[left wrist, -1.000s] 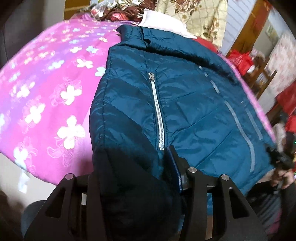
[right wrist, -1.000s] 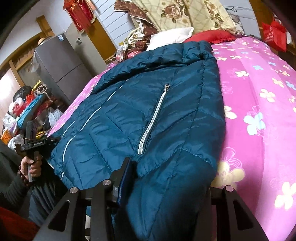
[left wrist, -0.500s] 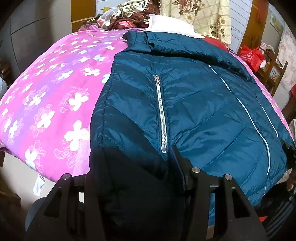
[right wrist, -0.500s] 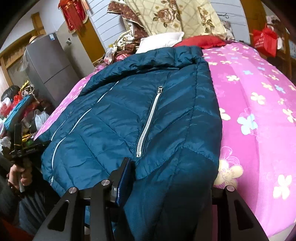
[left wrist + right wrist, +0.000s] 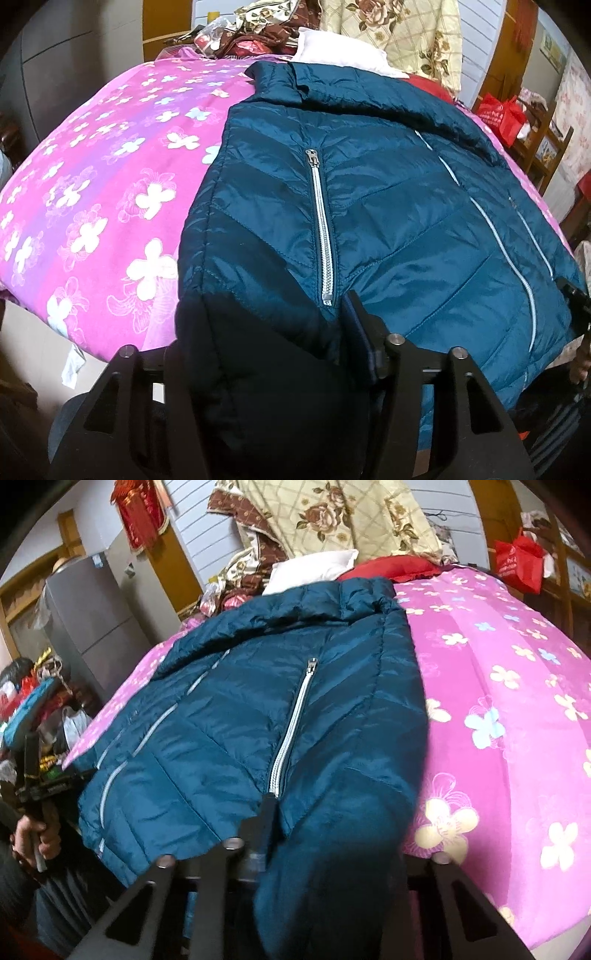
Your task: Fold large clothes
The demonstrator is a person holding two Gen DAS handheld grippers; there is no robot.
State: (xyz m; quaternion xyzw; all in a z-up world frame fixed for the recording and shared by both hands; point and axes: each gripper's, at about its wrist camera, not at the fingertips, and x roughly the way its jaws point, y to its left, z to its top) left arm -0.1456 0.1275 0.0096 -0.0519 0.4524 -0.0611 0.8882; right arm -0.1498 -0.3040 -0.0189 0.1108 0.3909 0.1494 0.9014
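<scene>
A dark teal puffer jacket (image 5: pixel 388 206) lies front-up on a pink flowered bed cover (image 5: pixel 92 203), collar at the far end. My left gripper (image 5: pixel 266 332) has the near left hem corner bunched between its fingers; its jaws are closing on the fabric just below a pocket zipper (image 5: pixel 321 229). In the right wrist view the jacket (image 5: pixel 240 720) fills the middle. My right gripper (image 5: pixel 332 830) is closing on the near right hem corner, its left finger (image 5: pixel 267 805) pressing under the other pocket zipper (image 5: pixel 291 731). Its right finger is hidden by fabric.
Pillows and floral bedding (image 5: pixel 332 524) pile up at the head of the bed. A grey fridge (image 5: pixel 92 620) and clutter stand left of the bed, a red bag (image 5: pixel 502 114) and shelves right. The person's hand (image 5: pixel 33 830) holds the left gripper's handle. Bare floor (image 5: pixel 33 350) shows below.
The right gripper's left finger has slid inward against the hem, narrowing its gap. The left gripper's fingers have drawn slightly closer on the bunched corner. The jacket has stayed flat on the bed.
</scene>
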